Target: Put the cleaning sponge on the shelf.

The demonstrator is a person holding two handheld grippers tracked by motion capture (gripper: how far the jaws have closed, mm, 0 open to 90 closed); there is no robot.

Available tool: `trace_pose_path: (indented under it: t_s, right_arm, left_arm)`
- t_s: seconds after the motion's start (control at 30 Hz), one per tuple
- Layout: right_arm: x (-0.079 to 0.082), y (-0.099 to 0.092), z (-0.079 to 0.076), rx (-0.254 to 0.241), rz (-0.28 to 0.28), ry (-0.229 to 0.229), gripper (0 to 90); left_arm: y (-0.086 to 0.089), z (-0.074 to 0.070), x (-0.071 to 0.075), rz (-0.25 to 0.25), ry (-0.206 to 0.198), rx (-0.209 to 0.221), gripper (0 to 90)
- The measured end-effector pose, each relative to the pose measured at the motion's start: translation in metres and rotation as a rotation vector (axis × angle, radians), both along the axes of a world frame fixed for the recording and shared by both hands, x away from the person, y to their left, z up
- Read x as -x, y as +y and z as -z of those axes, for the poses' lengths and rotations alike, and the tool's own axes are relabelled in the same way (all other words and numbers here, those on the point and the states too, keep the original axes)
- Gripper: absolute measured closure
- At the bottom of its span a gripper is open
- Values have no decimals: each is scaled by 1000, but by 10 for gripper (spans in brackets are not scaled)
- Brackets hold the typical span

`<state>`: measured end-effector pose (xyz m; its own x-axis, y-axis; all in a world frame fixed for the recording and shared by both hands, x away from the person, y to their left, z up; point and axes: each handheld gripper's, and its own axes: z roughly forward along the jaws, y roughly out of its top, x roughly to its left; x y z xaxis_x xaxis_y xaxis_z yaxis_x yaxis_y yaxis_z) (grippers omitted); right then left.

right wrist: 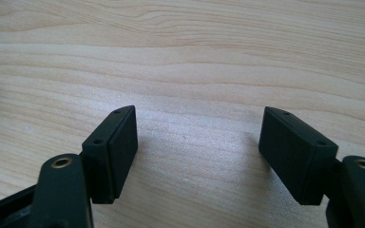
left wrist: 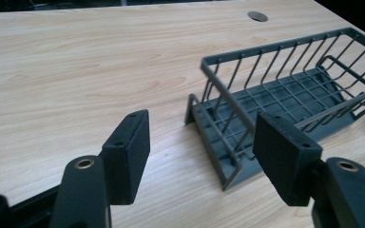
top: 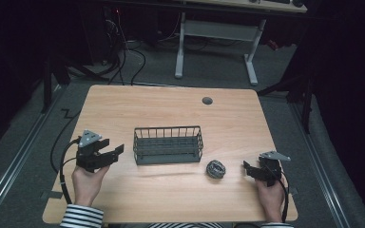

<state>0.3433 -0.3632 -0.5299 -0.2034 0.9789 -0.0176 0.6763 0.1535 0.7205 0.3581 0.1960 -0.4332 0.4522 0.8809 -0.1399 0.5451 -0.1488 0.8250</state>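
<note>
Right gripper [top: 248, 167] sits low at the table's four o'clock, jaws spread wide with nothing between them; in the right gripper view its pads [right wrist: 116, 147] frame bare wood and no more; just beyond it, toward nine o'clock from the jaws, lies the scrubber [top: 216, 168], a small grey metallic ball, near the gripper but apart from it, untouched.

Over to the left gripper [top: 116, 153] at the table's eight o'clock; jaws wide open here too, holding nothing; in the left gripper view the pads [left wrist: 128, 152] point at the near end of the basket [left wrist: 228, 59], with one pad overlapping its corner in the picture, though whether it touches I cannot tell; the high view suggests a gap between them.

The basket [top: 168, 128] stands upright at the table's centre, wire-sided and empty; the scrubber rests on the table [top: 171, 99] just off the basket's five o'clock corner, outside it.

So where does that leave us? By my reading, right at the start; if the scrubber is bound for the basket, nothing is gripped, nothing is lifted, nothing is in; the reach, the grasp, the carry and the drop all remain, and the right gripper looks the better placed to open.
</note>
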Motion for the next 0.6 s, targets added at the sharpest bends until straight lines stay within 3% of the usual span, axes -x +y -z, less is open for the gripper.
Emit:
trace_pose_path:
  t_s: [0.13, 0.27, 0.6]
  right_arm:
    - [0, 0, 0, 0, 0, 0, 295]
    - [0, 0, 0, 1, 0, 0, 295]
    - [0, 0, 0, 0, 1, 0, 295]
  left_arm:
    - [9, 5, 7, -24, -17, 9, 383]
    - [22, 16, 13, -58, -8, 30, 383]
    - [34, 56, 18, -103, 78, 37, 383]
